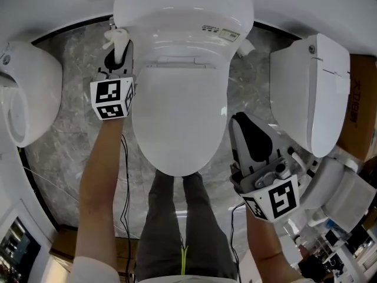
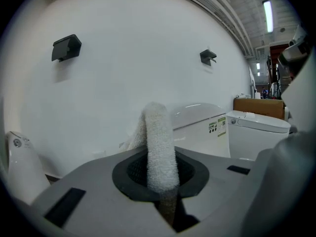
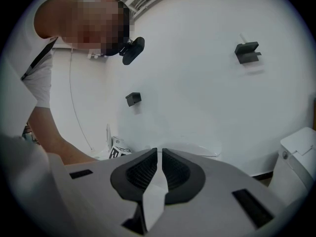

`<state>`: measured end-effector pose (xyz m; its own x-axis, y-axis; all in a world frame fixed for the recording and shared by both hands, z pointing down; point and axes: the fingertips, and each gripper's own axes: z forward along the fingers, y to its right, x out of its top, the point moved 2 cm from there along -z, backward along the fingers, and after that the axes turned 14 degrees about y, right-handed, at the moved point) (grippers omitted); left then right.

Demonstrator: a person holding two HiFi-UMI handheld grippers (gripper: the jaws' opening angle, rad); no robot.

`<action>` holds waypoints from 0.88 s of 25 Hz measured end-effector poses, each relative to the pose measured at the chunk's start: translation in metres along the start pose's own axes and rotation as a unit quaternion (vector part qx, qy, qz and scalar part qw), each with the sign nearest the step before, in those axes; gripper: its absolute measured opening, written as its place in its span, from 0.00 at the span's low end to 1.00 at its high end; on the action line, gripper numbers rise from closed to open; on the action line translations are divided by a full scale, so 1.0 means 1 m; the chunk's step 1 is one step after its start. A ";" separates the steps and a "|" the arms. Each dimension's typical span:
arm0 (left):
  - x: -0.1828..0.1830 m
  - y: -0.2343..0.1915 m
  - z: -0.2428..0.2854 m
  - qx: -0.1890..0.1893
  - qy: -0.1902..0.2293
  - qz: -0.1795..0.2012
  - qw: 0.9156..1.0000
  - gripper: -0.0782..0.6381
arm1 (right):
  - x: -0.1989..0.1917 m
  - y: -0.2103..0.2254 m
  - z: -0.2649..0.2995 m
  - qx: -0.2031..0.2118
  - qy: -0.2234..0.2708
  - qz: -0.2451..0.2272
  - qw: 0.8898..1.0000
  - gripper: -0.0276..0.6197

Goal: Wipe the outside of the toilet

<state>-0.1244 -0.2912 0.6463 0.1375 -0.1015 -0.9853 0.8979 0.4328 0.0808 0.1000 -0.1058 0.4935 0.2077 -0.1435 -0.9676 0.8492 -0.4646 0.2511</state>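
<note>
A white toilet (image 1: 179,117) with its lid down stands below me in the head view, its tank (image 1: 182,7) at the top. My left gripper (image 1: 118,55) is at the toilet's left side, where the seat meets the tank, shut on a white terry cloth (image 1: 118,37). In the left gripper view the cloth (image 2: 159,147) stands up between the jaws of the left gripper (image 2: 160,174), with the toilet's tank (image 2: 197,127) behind it. My right gripper (image 1: 241,122) hangs beside the bowl's right flank. The right gripper (image 3: 159,164) is shut, with nothing in it.
A second white toilet (image 1: 312,93) stands close at the right, with a cardboard box (image 1: 360,93) behind it. Another white fixture (image 1: 26,93) is at the left. Black cables (image 1: 125,175) run over the marble floor. My legs (image 1: 177,229) are in front of the bowl.
</note>
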 end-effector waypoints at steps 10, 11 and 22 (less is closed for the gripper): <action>-0.016 0.025 0.024 -0.023 -0.017 0.001 1.000 0.18 | -0.006 0.025 -0.008 -0.022 0.005 0.005 1.000 0.13; -0.018 0.028 0.027 -0.026 -0.019 -0.001 0.999 0.18 | -0.006 0.027 -0.009 -0.023 0.005 0.004 1.000 0.13; -0.018 0.076 0.061 -0.065 -0.020 0.001 0.998 0.18 | -0.011 0.047 -0.027 -0.043 0.004 0.011 0.999 0.13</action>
<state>-0.0336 -0.3109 0.6793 0.1570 -0.1348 -0.9783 0.8366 0.5445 0.0592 0.1506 -0.1023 0.5157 0.2315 -0.1454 -0.9619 0.8827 -0.3842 0.2706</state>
